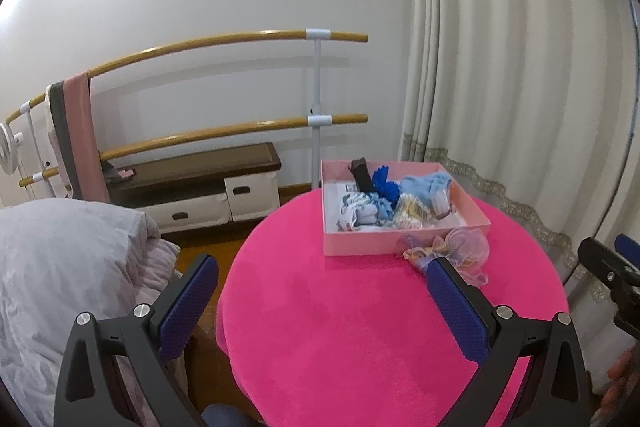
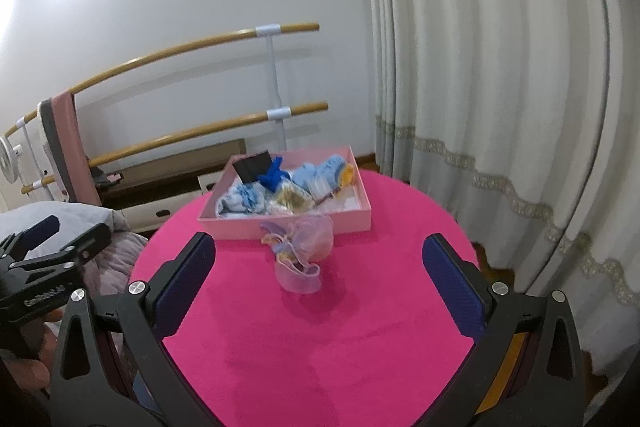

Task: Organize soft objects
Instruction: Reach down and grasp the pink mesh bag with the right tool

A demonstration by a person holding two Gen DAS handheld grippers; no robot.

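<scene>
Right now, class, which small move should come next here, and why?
Probably ease the right tongs forward to the mesh pouch: it lies on the pink table just outside the box, and both tongs are open and empty.

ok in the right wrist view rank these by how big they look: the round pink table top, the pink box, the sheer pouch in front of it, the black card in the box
1. Round hot-pink plush table top
2. Shallow pale-pink cardboard box
3. Sheer lilac mesh pouch
4. Black card in the box's far left corner

The pouch lies nearer the camera than the card, so that last gap is less sure.
</scene>
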